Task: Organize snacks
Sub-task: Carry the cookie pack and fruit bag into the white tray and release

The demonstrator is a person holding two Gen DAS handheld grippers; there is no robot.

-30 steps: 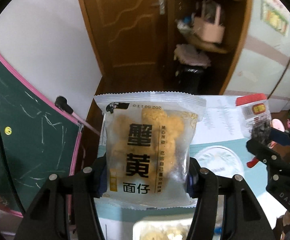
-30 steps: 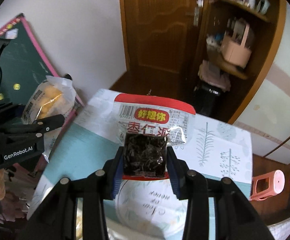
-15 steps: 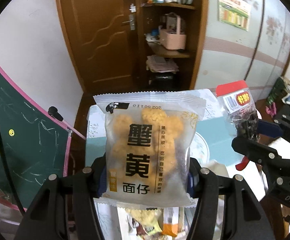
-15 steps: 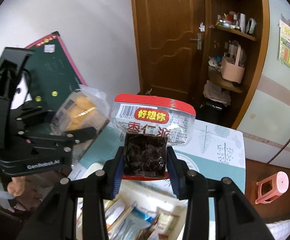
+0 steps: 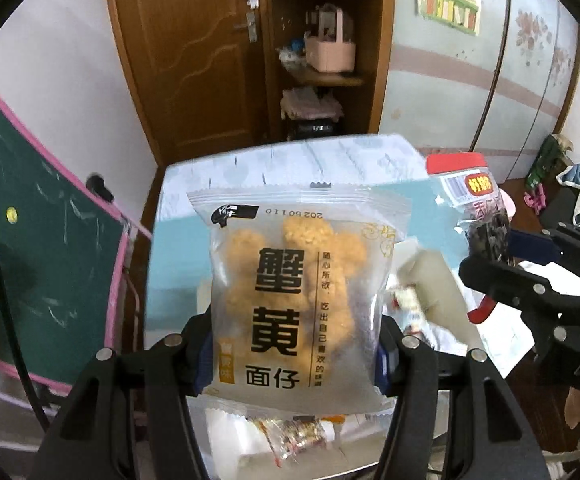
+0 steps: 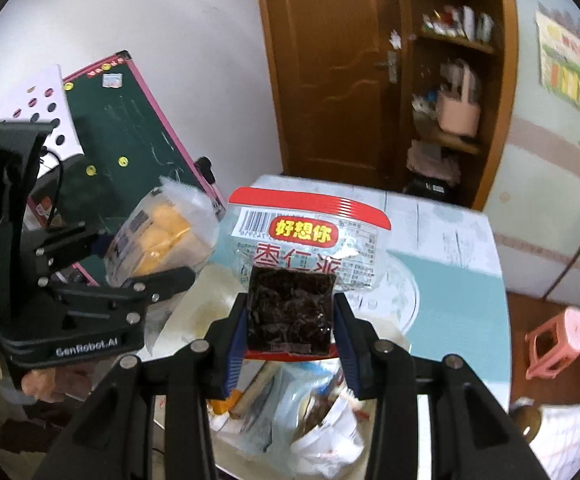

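Snacks are up in both of my claws, above the table [image 5: 177, 216] with its pale blue and white cloth. My left gripper [image 5: 296, 354] is clamped on the lower sides of a frosted packet of yellow puffed bites [image 5: 298, 296], which stands upright with its black lettering facing the camera. My right gripper [image 6: 290, 322] is pinched on a clear packet with a red top band and a dark date filling [image 6: 302, 264], also upright, gripped at its dark lower half. From the right wrist I see the left gripper [image 6: 145, 276] and its yellow packet [image 6: 161, 236] just beside mine, to the left. Below both packets lies a blurred heap of loose wrappers [image 6: 302, 412] on the table. A green chalkboard [image 5: 37, 248] leans at the left, and a brown door [image 5: 193, 52] stands behind the table.
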